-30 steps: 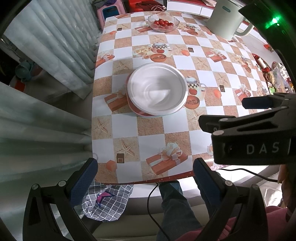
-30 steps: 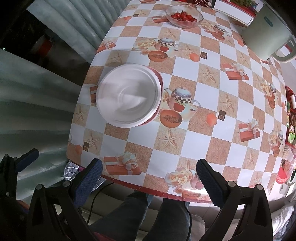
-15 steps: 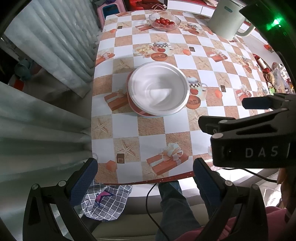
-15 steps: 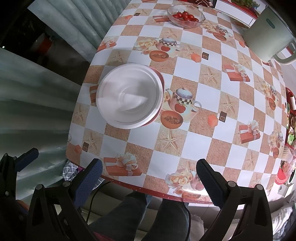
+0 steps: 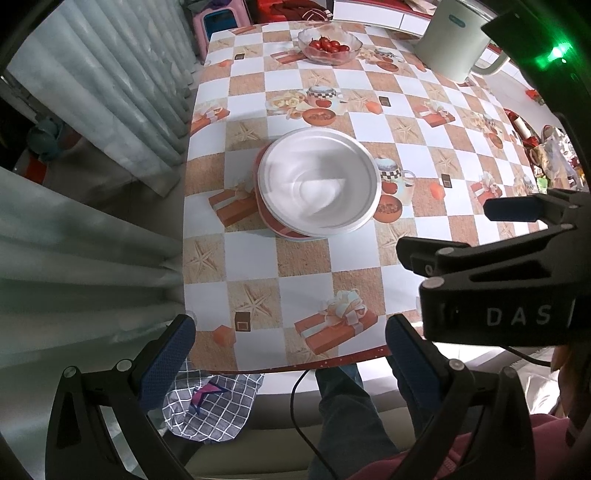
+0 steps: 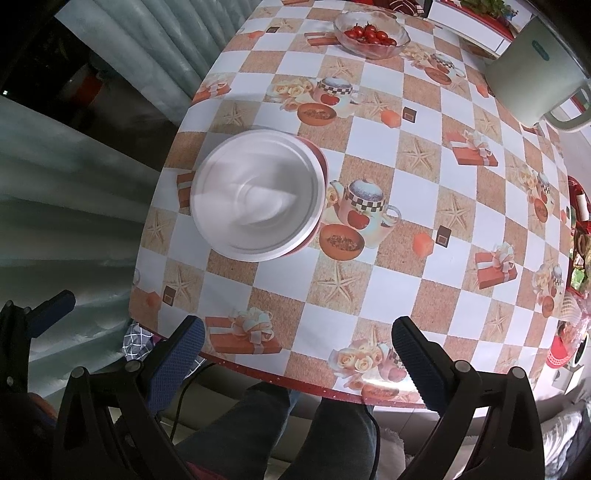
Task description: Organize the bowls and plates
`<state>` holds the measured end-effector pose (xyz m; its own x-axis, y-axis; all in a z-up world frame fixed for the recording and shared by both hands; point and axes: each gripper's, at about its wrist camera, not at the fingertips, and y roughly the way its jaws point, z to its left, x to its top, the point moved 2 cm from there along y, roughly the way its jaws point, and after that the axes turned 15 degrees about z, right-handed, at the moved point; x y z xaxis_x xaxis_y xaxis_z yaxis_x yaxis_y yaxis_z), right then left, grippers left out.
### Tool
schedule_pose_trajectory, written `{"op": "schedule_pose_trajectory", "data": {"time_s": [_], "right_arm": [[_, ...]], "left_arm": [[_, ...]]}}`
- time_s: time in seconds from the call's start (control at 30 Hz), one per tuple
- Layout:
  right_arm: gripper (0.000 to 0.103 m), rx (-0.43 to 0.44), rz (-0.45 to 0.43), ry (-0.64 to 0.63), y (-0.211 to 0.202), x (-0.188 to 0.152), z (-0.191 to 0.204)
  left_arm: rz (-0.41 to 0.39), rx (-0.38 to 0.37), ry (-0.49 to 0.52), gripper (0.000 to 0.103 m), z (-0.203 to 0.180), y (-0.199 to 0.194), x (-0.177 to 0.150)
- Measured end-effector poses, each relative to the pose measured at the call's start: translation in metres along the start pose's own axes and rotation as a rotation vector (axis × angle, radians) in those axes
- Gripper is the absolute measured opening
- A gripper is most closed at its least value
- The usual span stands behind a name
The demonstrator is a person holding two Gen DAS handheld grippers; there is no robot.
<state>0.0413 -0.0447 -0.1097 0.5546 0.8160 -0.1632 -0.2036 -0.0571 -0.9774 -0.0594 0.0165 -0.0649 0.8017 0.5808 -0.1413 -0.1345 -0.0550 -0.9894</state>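
Observation:
A white bowl [image 5: 319, 186] [image 6: 258, 195] sits nested on a stack whose red-rimmed lower piece [image 5: 275, 227] [image 6: 320, 158] peeks out underneath, on the left half of the checkered table [image 5: 306, 266] [image 6: 424, 192]. My left gripper [image 5: 290, 345] hangs open over the table's near edge, well short of the stack, with nothing between its blue pads. My right gripper [image 6: 297, 345] is also open and empty above the near edge; its body shows at the right of the left wrist view [image 5: 517, 273].
A glass bowl of cherry tomatoes [image 5: 330, 46] [image 6: 371, 35] stands at the far side, with a pale kettle [image 5: 456, 38] [image 6: 535, 86] to its right. Red clutter [image 6: 578, 236] lines the right edge. Curtains [image 5: 92, 122] hang at the left. A person's legs [image 6: 273, 432] are below the table edge.
Both grippers have drawn back and lifted slightly, so the stack and table look a little farther off. Nothing was taken hold of or let go.

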Motion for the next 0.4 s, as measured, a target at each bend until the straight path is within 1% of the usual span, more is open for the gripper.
{"op": "schedule_pose_trajectory", "data": {"time_s": [0.3,0.4], "right_arm": [[0.102,-0.013,0.007,-0.02,0.0031,0.0015,0.0071],[0.102,-0.017,0.007,-0.02,0.0038,0.0017,0.0076]], "left_arm": [[0.0,0.003,-0.005,0.103,0.0035,0.0023,0.0011],[-0.052,-0.021,0.0,0.103,0.0081,-0.0024,0.0023]]}}
